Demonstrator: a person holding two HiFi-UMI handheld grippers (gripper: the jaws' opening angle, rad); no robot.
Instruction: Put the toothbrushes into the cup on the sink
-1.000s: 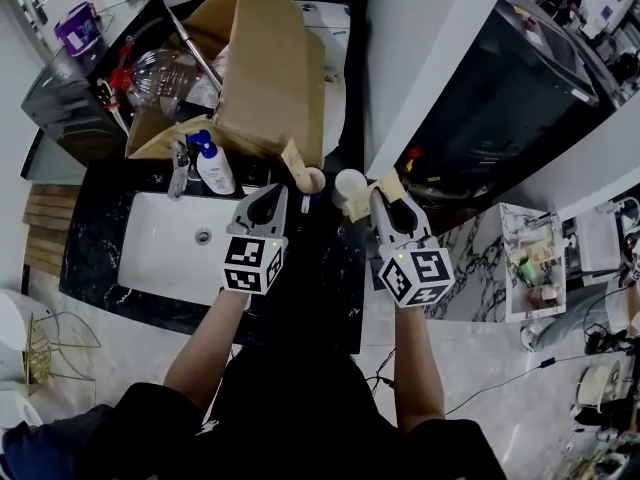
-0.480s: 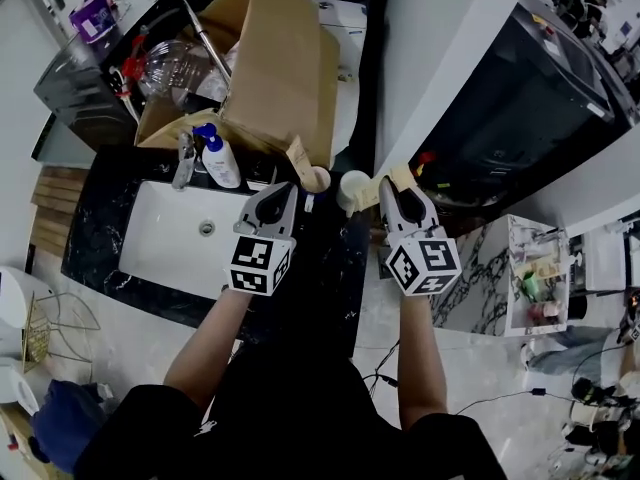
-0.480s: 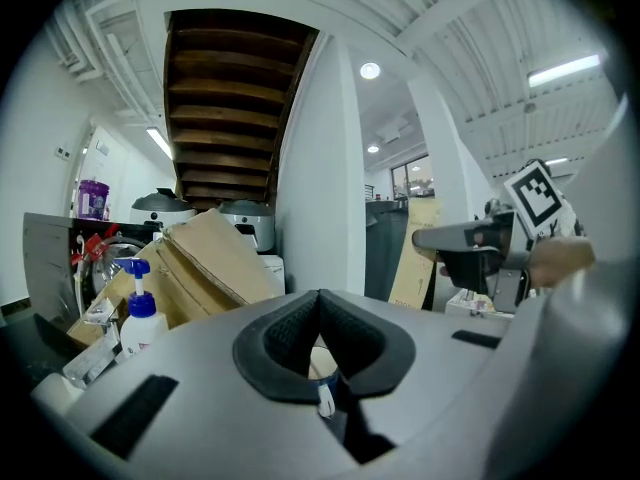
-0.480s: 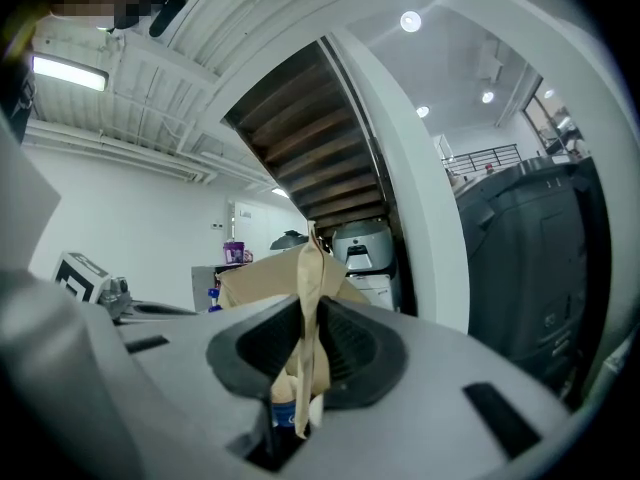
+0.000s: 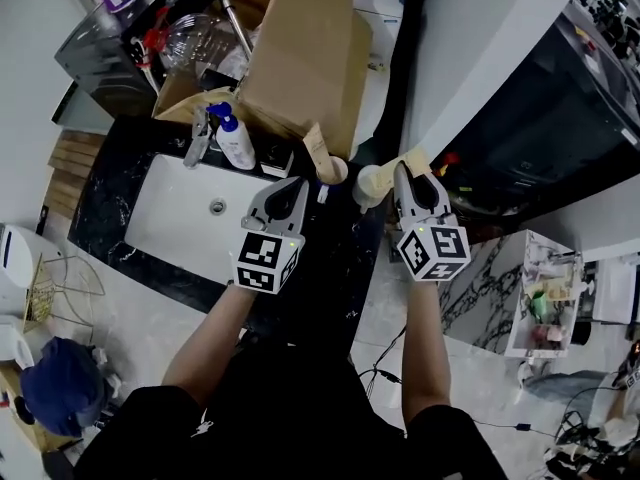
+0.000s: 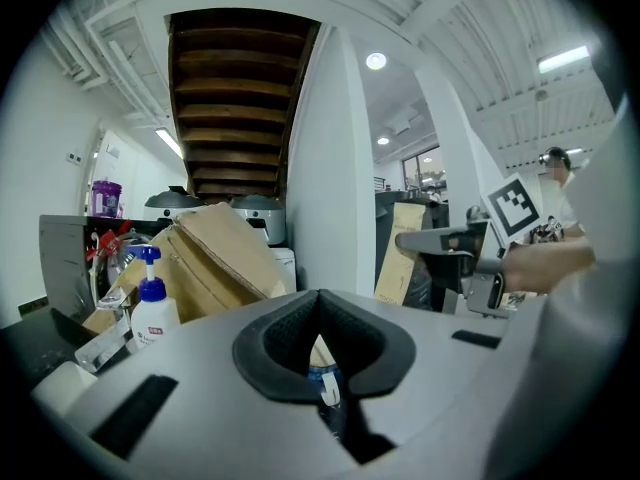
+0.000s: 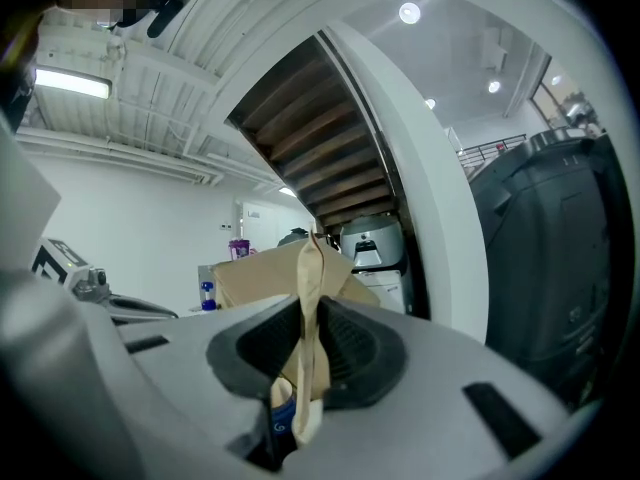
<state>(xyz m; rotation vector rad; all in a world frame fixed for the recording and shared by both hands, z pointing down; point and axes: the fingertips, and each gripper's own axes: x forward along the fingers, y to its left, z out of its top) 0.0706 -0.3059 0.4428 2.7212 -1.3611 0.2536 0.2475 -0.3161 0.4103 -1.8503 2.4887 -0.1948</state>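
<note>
My right gripper [image 5: 406, 171] is shut on a toothbrush in a brown paper sleeve [image 7: 308, 318], which stands upright between the jaws. It hovers just right of a cream cup [image 5: 368, 183] on the black counter. A tan cup [image 5: 333, 171] stands to the left of that one, with another brown paper packet [image 5: 317, 148] sticking up from it. My left gripper [image 5: 298, 184] is shut and points at the tan cup from the near side. Through its hollow a small blue and white thing [image 6: 324, 379] shows; I cannot tell whether it is held. The right gripper and sleeve [image 6: 399, 258] also show in the left gripper view.
A white sink basin [image 5: 190, 230] lies left of the left gripper, with a faucet [image 5: 197, 138] and a blue-topped pump bottle [image 5: 236, 144] behind it. A large cardboard box [image 5: 300, 63] fills the back of the counter. A white pillar [image 5: 470, 38] rises at right.
The right gripper has carried the sleeved toothbrush forward, from the near side of the cream cup to its right side. The left gripper has barely moved. The head view has shifted.
</note>
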